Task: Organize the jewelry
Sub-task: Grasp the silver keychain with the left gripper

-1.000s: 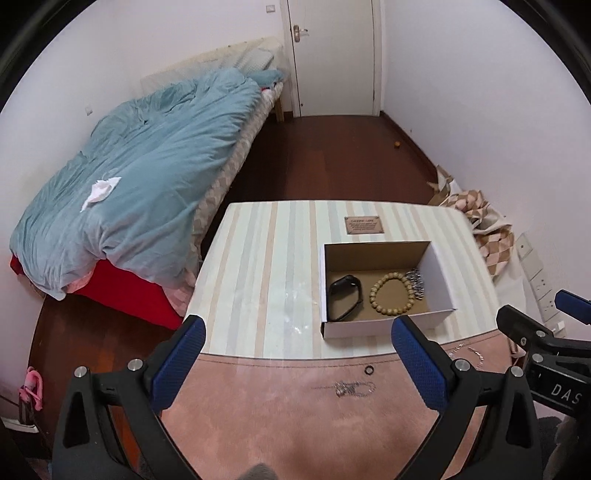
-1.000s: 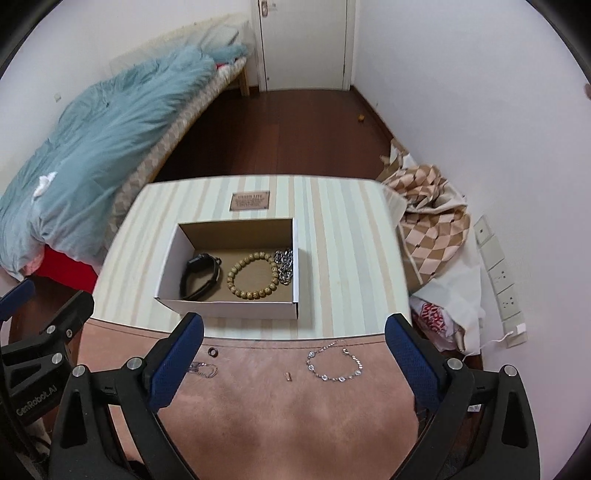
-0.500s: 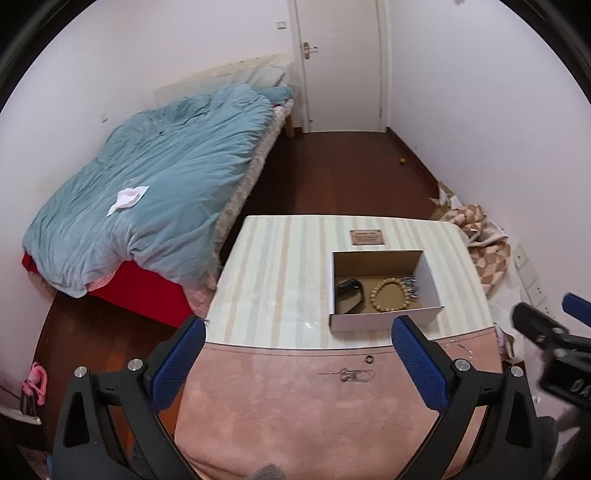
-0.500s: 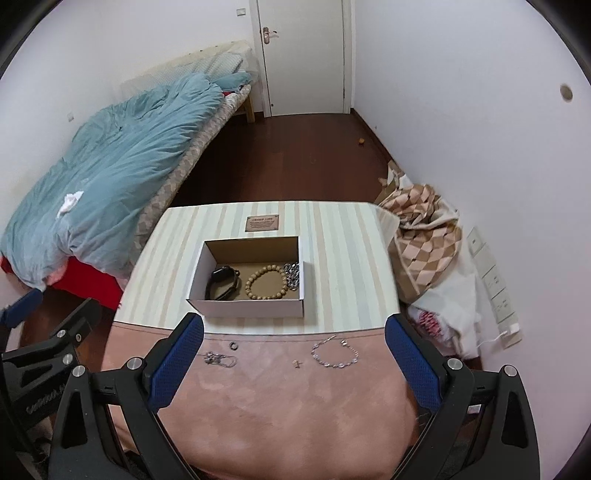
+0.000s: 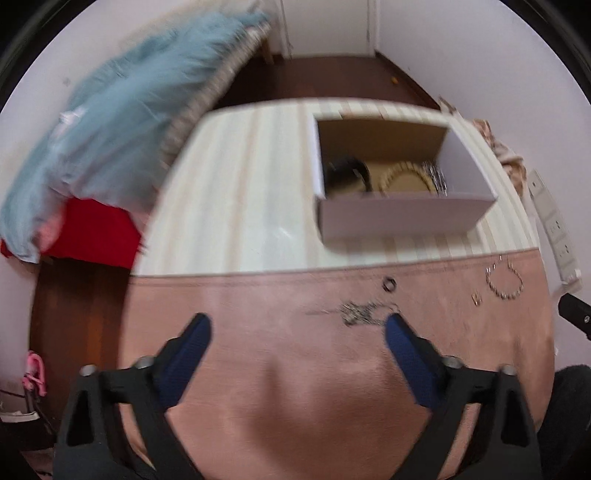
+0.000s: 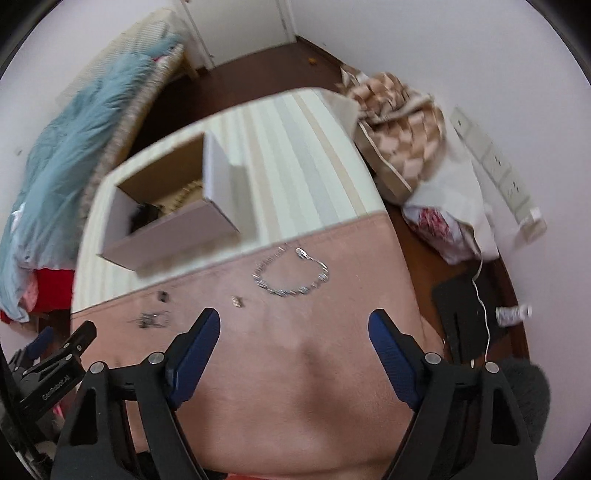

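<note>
The left gripper was spread apart and empty over the pink mat, a tangled chain just beside its right finger. The right gripper also gaped empty, a silver bracelet just ahead. The box held a bead bracelet.

A bench with a cream striped top and a pink mat over its near part stands on a dark wood floor. Left of the bench is a bed with a pale blue duvet over red bedding. White walls enclose the room, and a white door stands beyond the bench. Right of the bench, checked fabric lies heaped beneath wall sockets.
</note>
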Demonstrator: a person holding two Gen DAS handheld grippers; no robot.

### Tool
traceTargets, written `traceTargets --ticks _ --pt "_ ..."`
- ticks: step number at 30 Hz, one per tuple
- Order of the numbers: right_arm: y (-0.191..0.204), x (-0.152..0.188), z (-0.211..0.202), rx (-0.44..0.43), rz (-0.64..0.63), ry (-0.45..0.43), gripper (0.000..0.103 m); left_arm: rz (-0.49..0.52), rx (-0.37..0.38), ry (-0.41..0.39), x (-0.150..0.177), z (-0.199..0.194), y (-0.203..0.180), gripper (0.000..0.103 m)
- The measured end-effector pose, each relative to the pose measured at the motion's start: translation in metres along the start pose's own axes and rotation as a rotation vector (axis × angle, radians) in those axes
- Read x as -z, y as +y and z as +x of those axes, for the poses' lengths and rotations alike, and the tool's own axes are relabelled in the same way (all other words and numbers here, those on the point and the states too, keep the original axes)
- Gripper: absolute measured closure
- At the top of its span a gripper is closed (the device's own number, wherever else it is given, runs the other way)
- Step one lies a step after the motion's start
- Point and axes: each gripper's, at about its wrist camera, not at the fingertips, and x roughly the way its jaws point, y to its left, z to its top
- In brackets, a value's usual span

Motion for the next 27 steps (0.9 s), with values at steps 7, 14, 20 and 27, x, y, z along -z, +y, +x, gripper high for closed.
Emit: traceTargets --ticks 7,14,20,27 --pt "-0.023 0.001 0.026 0.036 0.064 0.032 0.019 0.035 0.043 0.117 0.002 0.048 -0.021 0.057" --pt "-0.034 -0.008 0.034 0.039 0.101 0.029 0.019 0.075 0.076 0.105 0.002 0.056 -0.036 0.091" --pt "-0.041 -0.016 0.047 0.001 0.142 0.038 0.028 0.061 0.115 0.084 -0.001 0.049 -0.036 0.094" --pt "-0.028 -0.025 0.078 0.026 0.118 0.052 0.045 0.033 0.138 0.021 -0.009 0.019 -0.021 0.094"
